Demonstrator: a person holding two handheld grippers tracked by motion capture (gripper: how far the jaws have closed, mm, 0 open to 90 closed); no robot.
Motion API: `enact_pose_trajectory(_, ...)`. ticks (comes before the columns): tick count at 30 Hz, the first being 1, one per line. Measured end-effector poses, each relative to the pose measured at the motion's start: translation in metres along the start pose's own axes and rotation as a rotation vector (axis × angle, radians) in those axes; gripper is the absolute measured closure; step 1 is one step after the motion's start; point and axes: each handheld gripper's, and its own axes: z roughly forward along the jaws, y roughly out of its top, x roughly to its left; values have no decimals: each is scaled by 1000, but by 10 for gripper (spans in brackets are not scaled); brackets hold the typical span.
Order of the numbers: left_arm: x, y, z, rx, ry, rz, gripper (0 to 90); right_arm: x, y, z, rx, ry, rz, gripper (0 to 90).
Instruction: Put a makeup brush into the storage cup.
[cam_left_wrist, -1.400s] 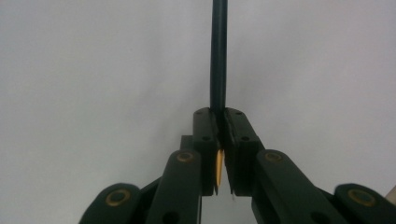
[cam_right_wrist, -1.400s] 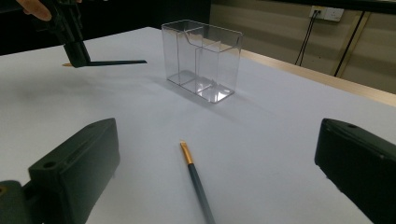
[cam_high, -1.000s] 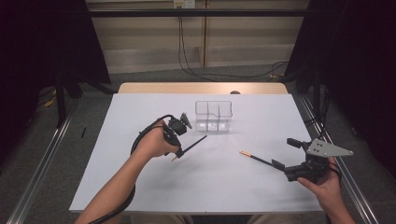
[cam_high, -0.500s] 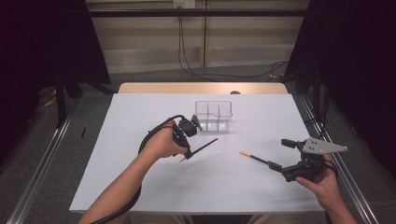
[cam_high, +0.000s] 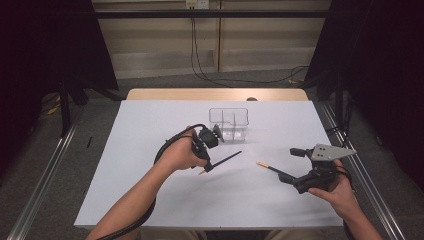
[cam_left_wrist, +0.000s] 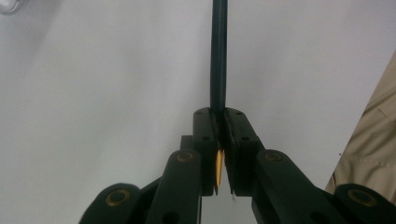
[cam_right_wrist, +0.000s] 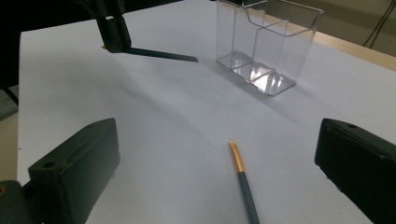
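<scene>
A clear plastic organiser with several open-topped compartments (cam_high: 229, 123) is seen standing on the white tabletop (cam_high: 150, 200) near the middle of its far edge; its compartments hold nothing. Just in front of the organiser, towards the near-left, the left gripper (cam_high: 210, 165) is held above the tabletop with its jaws clamped shut on a dark green pencil with a golden sharpened tip (cam_high: 222, 162), whose long shaft juts out past the jaws towards the right edge.

In the left gripper view the grip is shown closely: the pencil (cam_left_wrist: 218, 56) is pinched between the two black pads, its golden tip pointing back between the jaws. In the right gripper view, the organiser's (cam_right_wrist: 266, 42) glossy base and inner dividers can be made out.

A second dark green pencil with a golden tip (cam_high: 274, 170) lies flat on the tabletop towards the right edge. The right gripper (cam_high: 287, 177) is held at its near end, jaws spread wide apart with nothing gripped; in the right gripper view the second pencil (cam_right_wrist: 243, 179) lies between the open jaws, untouched.

The white sheet covers a light wooden table (cam_high: 215, 94), whose wood shows along the far edge. Beyond are a grey floor, trailing black cables (cam_high: 200, 60) and dark curtains at both sides.
</scene>
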Motion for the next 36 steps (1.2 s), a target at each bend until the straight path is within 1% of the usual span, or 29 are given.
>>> enact_pose_trajectory(1,-2,0,1,-7,-2,-3,842,0,1,2,3,7,-1,0)
enact_pose_trajectory(2,-2,1,0,-1,-4,10,842,0,3,5,10,13,-1,0)
enact_pose_trajectory(3,-3,2,1,-5,-9,10,842,0,4,7,16,17,-6,0)
enact_pose_trajectory(4,-4,2,1,1,-13,19,842,0,6,10,25,25,-9,0)
enact_pose_trajectory(5,-5,2,2,-14,-19,3,842,0,8,13,33,29,-15,0)
enact_pose_trajectory(6,-5,3,1,-5,-24,15,842,1,9,14,41,35,-18,0)
enact_pose_trajectory(7,-6,3,2,-3,-27,18,842,1,11,17,51,43,-24,0)
enact_pose_trajectory(10,-7,4,3,-5,-25,27,842,3,14,24,78,68,-36,0)
enact_pose_trajectory(12,-9,5,3,-9,-31,30,841,3,17,28,97,76,-46,0)
enact_pose_trajectory(15,-11,7,4,-8,-27,39,842,4,21,35,117,88,-65,0)
enact_pose_trajectory(16,-11,8,4,-4,-32,51,841,5,22,36,121,88,-70,0)
enact_pose_trajectory(20,-15,11,4,-17,-34,55,842,6,28,42,141,98,-89,0)
enact_pose_trajectory(23,-16,14,4,-2,-33,77,841,5,30,47,158,99,-98,0)
enact_pose_trajectory(24,-18,15,5,-13,-36,71,841,5,31,49,160,99,-99,1)
enact_pose_trajectory(26,-19,17,5,-9,-35,79,842,5,32,52,168,102,-107,1)
enact_pose_trajectory(27,-19,18,5,-1,-36,90,842,5,33,53,170,105,-109,1)
enact_pose_trajectory(28,-21,20,6,-6,-38,86,842,5,33,54,173,105,-110,1)
enact_pose_trajectory(29,-21,20,7,-7,-39,89,841,5,34,55,178,108,-115,3)
enact_pose_trajectory(31,-22,22,7,2,-39,101,841,4,37,58,192,111,-127,4)
enact_pose_trajectory(32,-23,23,8,-3,-39,97,841,5,37,59,201,116,-130,11)
enact_pose_trajectory(34,-24,24,9,0,-42,102,841,5,39,62,227,136,-152,28)
enact_pose_trajectory(36,-24,25,11,-3,-39,105,841,5,41,65,258,137,-170,28)
